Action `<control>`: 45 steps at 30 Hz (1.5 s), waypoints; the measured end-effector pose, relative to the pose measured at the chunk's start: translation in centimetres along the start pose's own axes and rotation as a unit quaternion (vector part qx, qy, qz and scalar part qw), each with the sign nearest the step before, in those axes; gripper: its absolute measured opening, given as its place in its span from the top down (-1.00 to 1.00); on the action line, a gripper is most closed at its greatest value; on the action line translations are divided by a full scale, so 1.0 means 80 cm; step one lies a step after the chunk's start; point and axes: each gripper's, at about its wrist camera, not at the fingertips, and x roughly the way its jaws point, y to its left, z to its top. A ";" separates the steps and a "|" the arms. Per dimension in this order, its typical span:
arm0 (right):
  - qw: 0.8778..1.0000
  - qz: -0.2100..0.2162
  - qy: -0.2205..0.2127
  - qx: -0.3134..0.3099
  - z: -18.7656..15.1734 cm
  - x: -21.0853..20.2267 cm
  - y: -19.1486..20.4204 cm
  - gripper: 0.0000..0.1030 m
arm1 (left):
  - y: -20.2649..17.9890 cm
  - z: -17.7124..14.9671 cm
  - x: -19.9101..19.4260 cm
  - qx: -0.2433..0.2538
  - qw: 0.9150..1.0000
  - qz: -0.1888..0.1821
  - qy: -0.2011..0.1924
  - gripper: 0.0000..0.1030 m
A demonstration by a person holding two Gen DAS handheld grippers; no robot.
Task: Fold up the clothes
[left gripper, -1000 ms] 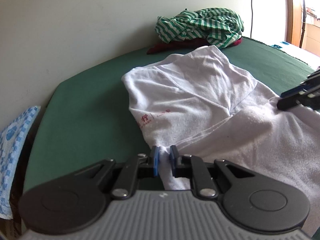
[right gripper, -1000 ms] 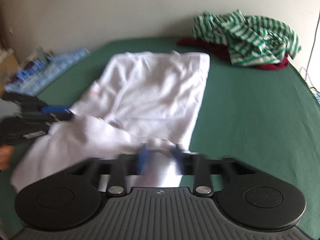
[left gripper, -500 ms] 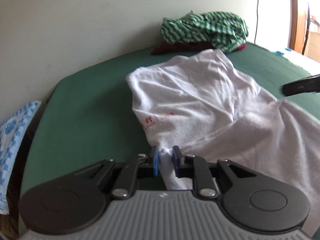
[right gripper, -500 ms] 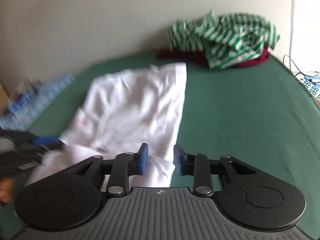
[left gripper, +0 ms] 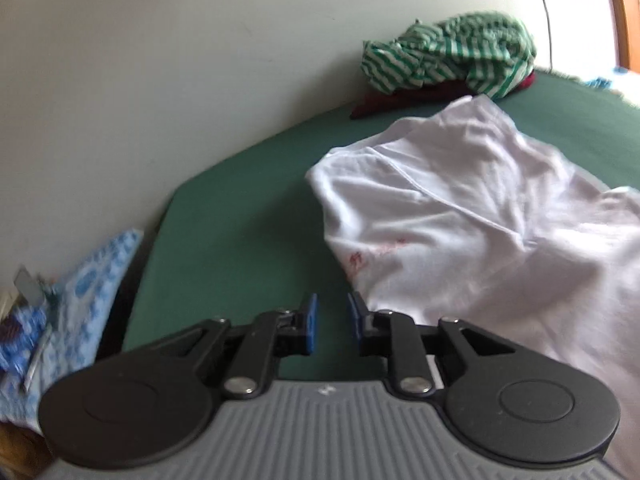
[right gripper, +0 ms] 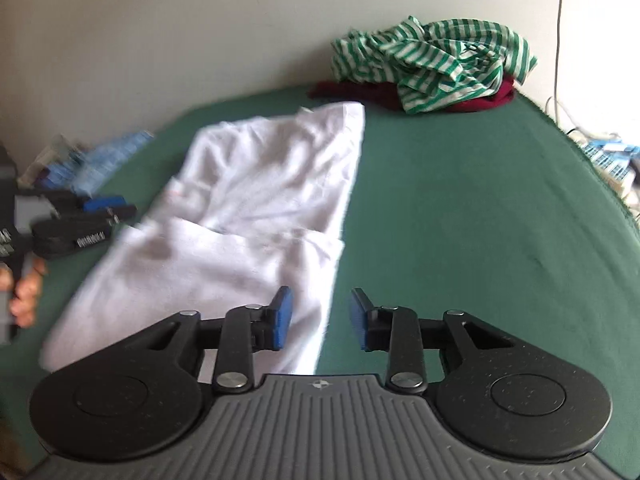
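Both tools released since earlier: left tool (left gripper: 331, 322) and right tool (right gripper: 320, 318), fingers apart, empty. White shirt (right gripper: 256, 216): partly folded, lying on green table (right gripper: 460, 208). Striped garment (right gripper: 432, 60): heaped at far edge.

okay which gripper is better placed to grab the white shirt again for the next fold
Right. The right gripper is open with the white shirt's near edge between its fingers; the left gripper, also open, sits over bare green cloth beside it.

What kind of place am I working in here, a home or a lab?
Most likely a room in a home: a table under a green cloth against a plain wall, with a white shirt spread on it, a green-striped garment heaped behind, and household clutter at the edges.
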 end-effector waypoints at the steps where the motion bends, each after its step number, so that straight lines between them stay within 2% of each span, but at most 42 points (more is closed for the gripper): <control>1: 1.000 0.018 0.004 0.013 -0.003 -0.012 -0.005 0.27 | 0.007 -0.008 -0.018 -0.017 1.000 -0.020 0.004 0.44; 3: 0.999 0.033 0.020 0.030 -0.013 -0.030 -0.011 0.27 | 0.006 -0.032 -0.057 -0.044 0.997 -0.059 0.010 0.28; 5: 0.998 0.043 0.022 0.028 -0.028 -0.041 -0.009 0.38 | -0.004 -0.056 -0.089 -0.062 0.995 -0.079 0.012 0.28; 6: 0.998 0.048 0.020 0.023 -0.036 -0.046 -0.007 0.53 | -0.013 -0.066 -0.100 -0.071 0.994 -0.086 0.012 0.30; 7: 0.998 0.058 0.018 0.023 -0.043 -0.050 -0.005 0.58 | -0.022 -0.073 -0.109 -0.081 0.992 -0.096 0.008 0.39; 9: 0.995 0.090 0.015 0.038 -0.054 -0.049 -0.003 0.69 | -0.040 -0.084 -0.121 -0.098 0.988 -0.118 -0.004 0.40; 10: 0.994 0.096 0.016 0.043 -0.058 -0.045 -0.001 0.69 | -0.049 -0.086 -0.117 -0.098 0.988 -0.117 0.001 0.34; 12: 0.996 0.068 0.023 0.048 -0.063 -0.033 -0.004 0.70 | -0.063 -0.091 -0.101 -0.093 0.990 -0.100 0.024 0.32; 13: 0.997 0.051 0.026 0.052 -0.065 -0.027 -0.006 0.82 | -0.064 -0.094 -0.100 -0.095 0.991 -0.092 0.028 0.29; 14: 0.997 0.041 0.026 0.059 -0.065 -0.023 -0.008 0.83 | -0.063 -0.096 -0.104 -0.097 0.991 -0.088 0.026 0.28; 17: 0.998 0.038 0.019 0.048 -0.062 -0.035 -0.002 0.63 | -0.060 -0.101 -0.114 -0.105 0.991 -0.075 0.019 0.29; 19: 0.998 0.053 0.014 0.030 -0.061 -0.048 0.005 0.57 | -0.057 -0.105 -0.121 -0.110 0.992 -0.067 0.015 0.27; 20: 0.998 0.059 0.014 0.023 -0.061 -0.053 0.007 0.46 | -0.056 -0.107 -0.125 -0.112 0.992 -0.062 0.013 0.25; 21: 0.998 0.061 0.016 0.022 -0.062 -0.055 0.007 0.34 | -0.055 -0.108 -0.128 -0.115 0.992 -0.058 0.010 0.17; 22: 0.997 0.064 0.017 0.025 -0.064 -0.057 0.007 0.30 | -0.050 -0.111 -0.132 -0.124 0.991 -0.056 0.009 0.08; 28: 0.996 0.070 0.028 0.047 -0.080 -0.044 0.002 0.29 | -0.031 -0.130 -0.129 -0.175 0.980 -0.089 0.014 0.07; 30: 0.996 0.076 0.016 0.048 -0.084 -0.039 0.002 0.25 | -0.030 -0.134 -0.120 -0.190 0.976 -0.105 0.013 0.07; 32: 0.996 0.078 0.004 0.043 -0.085 -0.036 0.004 0.24 | -0.031 -0.135 -0.115 -0.200 0.972 -0.119 0.006 0.02; 34: 0.996 0.084 -0.003 0.038 -0.085 -0.031 0.005 0.22 | -0.028 -0.137 -0.114 -0.219 0.965 -0.144 0.001 -0.16; 36: 0.995 0.088 -0.010 0.036 -0.086 -0.028 0.006 0.23 | -0.029 -0.138 -0.113 -0.229 0.961 -0.158 -0.004 -0.21; 37: 0.996 0.086 -0.016 0.030 -0.088 -0.027 0.007 0.26 | -0.030 -0.138 -0.113 -0.228 0.961 -0.158 -0.008 -0.21; 39: 0.997 0.071 -0.028 0.015 -0.093 -0.028 0.012 0.46 | -0.030 -0.140 -0.112 -0.235 0.959 -0.159 -0.017 -0.18; 42: 0.997 0.060 -0.039 0.014 -0.097 -0.028 0.016 0.57 | -0.021 -0.145 -0.107 -0.275 0.946 -0.171 -0.030 -0.18; 44: 0.997 0.062 -0.040 0.026 -0.097 -0.026 0.013 0.65 | -0.015 -0.145 -0.103 -0.293 0.937 -0.187 -0.031 -0.34; 45: 0.997 0.064 -0.040 0.031 -0.097 -0.025 0.011 0.67 | -0.013 -0.144 -0.101 -0.297 0.933 -0.199 -0.032 -0.60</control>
